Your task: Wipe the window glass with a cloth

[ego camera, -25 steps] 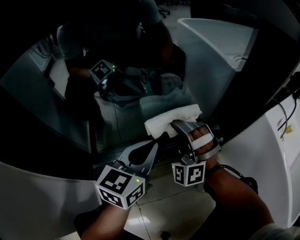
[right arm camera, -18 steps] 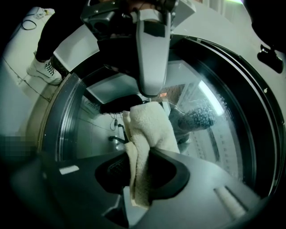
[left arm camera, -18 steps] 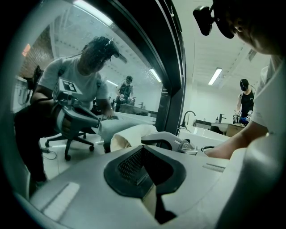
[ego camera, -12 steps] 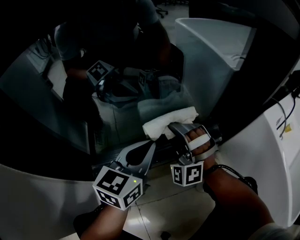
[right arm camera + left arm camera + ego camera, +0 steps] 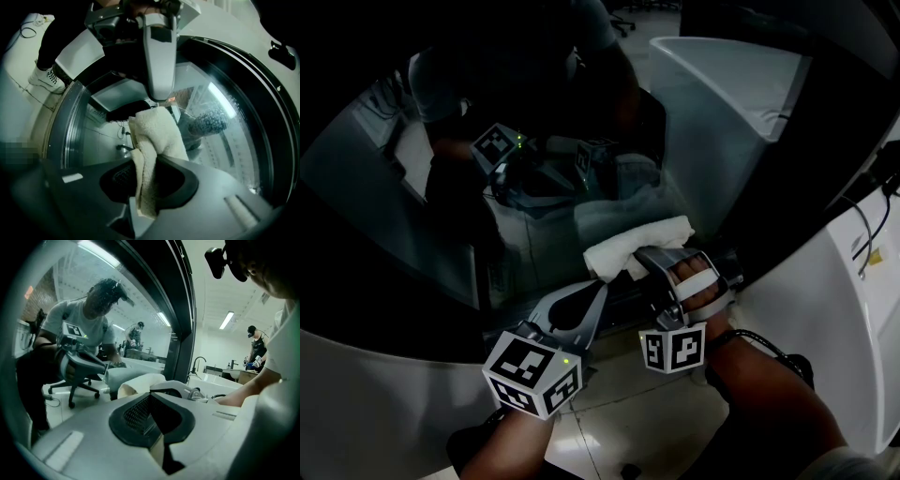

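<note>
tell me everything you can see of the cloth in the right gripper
The cloth is off-white and fluffy, like terry towelling, folded into a thick wad. The right gripper has its jaws shut on one end, and a fold of it hangs down between them. The free end sticks out past the jaw tips and seems to press flat against the window glass, where a dim reflection of it meets it.

My cloth [image 5: 157,136] is cream-white. My left gripper [image 5: 157,430] and right gripper [image 5: 143,187] are grey with black pads. Their cubes [image 5: 534,375] bear black-and-white square markers. The glass [image 5: 229,154] looks greenish.
</note>
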Demonstrator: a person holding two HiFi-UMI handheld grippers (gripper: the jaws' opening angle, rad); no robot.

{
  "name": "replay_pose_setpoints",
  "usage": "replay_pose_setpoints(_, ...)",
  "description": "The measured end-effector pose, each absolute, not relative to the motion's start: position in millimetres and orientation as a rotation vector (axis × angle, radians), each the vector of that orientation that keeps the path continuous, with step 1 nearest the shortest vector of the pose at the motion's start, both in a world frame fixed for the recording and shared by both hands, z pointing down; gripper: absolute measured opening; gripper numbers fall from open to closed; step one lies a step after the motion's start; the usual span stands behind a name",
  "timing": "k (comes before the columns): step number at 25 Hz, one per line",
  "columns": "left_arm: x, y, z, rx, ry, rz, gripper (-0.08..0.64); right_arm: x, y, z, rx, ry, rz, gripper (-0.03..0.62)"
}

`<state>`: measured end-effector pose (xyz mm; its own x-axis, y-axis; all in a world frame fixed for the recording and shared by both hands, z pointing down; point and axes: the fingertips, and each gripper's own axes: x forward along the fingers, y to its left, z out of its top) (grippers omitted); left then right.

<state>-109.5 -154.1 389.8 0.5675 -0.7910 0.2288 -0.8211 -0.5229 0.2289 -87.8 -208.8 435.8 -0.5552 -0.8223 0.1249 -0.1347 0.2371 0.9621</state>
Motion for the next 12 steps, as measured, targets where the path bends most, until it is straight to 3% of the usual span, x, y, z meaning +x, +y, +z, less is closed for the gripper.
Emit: replay_pose_setpoints(12, -112.0, -152.0, 395.6, 2.496, -1.330, 0.150, 0.017, -86.4, -210.1, 439.1, 0.808, -1.856, -1.320, 0.087)
